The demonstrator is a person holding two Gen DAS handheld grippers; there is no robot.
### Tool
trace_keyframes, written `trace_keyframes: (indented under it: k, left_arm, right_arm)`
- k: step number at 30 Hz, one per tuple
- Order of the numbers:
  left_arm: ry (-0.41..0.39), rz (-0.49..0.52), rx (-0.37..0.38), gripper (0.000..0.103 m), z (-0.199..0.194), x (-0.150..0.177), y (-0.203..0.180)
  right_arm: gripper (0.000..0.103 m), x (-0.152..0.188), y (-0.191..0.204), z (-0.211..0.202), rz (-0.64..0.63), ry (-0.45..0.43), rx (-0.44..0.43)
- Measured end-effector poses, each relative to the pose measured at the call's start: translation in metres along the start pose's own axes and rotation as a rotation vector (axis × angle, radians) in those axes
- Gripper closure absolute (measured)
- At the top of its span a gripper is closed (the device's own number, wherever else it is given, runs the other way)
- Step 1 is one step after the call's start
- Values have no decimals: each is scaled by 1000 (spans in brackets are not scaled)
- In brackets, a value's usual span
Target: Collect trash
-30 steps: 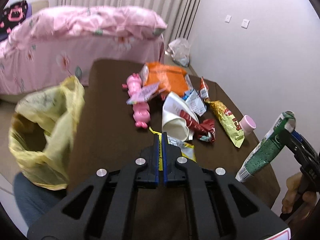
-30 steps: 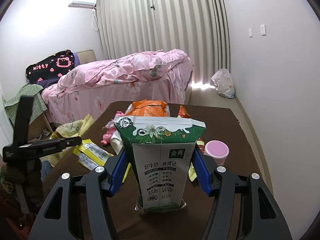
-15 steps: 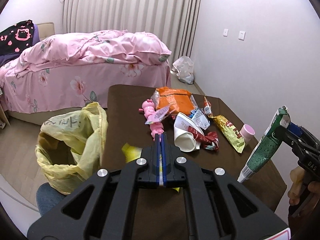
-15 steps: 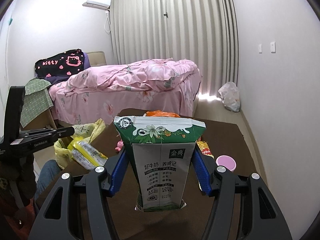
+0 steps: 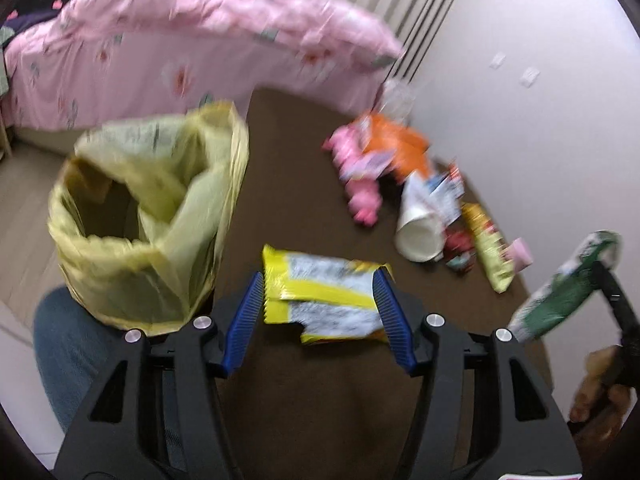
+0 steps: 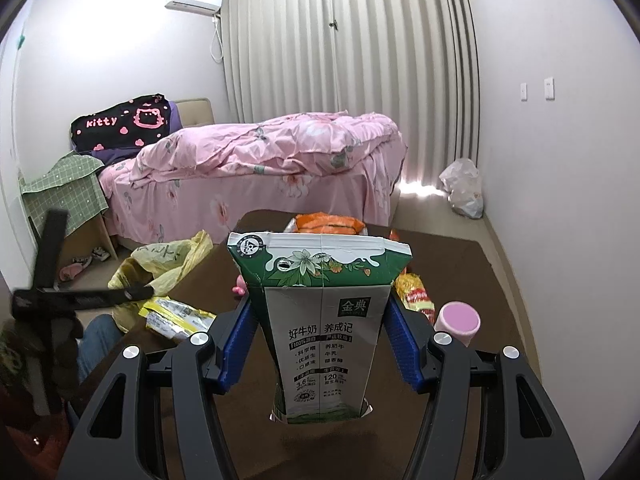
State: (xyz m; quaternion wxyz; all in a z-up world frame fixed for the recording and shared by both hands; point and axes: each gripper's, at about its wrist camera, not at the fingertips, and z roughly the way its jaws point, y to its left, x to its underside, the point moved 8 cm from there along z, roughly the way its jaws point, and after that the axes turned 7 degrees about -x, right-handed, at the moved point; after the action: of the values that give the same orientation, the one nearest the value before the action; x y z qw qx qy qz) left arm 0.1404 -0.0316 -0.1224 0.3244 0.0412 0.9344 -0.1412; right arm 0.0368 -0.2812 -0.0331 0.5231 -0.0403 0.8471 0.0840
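Your left gripper (image 5: 320,312) is opening around a crinkly yellow wrapper (image 5: 324,300), beside the thin yellow bag (image 5: 152,216); your right gripper (image 6: 320,340) clamps a waxy green-and-white milk carton (image 6: 320,320).

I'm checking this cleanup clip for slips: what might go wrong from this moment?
1. The left tool is opening with the yellow wrapper between its pads, over the brown table beside the yellow bag; it may miss the bag.
2. The bag's rim sags, narrowing the opening.
3. The right tool holds the milk carton, leaving no free tool.
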Motion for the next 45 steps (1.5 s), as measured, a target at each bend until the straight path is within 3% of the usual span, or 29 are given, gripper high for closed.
trace_keyframes:
  k: [2, 3, 6, 10, 12, 15, 21, 29, 38, 45]
  left_arm:
    - [78, -12, -24, 50, 24, 9, -1]
    - [73, -12, -32, 51, 27, 9, -1]
    - [31, -2, -46, 73, 26, 2, -8]
    - [-76, 64, -48, 82, -1, -11, -23]
    - [-123, 102, -44, 93, -17, -14, -30]
    - [-176, 132, -48, 96, -38, -20, -34]
    - [-255, 163, -94, 99, -70, -37, -29]
    - [-327, 114, -154, 99, -97, -55, 7]
    - [-375, -30, -248, 99, -100, -84, 80]
    - [-438, -151, -303, 99, -96, -102, 124]
  right_arm:
    - [46, 3, -3, 3, 6, 9, 3]
    - [46, 4, -4, 3, 11, 11, 5]
    - [46, 5, -6, 2, 16, 9, 11]
    - [46, 4, -11, -1, 27, -1, 19]
    - [46, 3, -12, -2, 35, -8, 19]
    - [46, -1, -9, -3, 39, -18, 5]
    - [46, -18, 12, -3, -22, -56, -27]
    - [46, -60, 61, 12, -108, -116, -167]
    - [46, -103, 137, 89, -216, -96, -367]
    - [46, -120, 180, 167, -152, -35, -525]
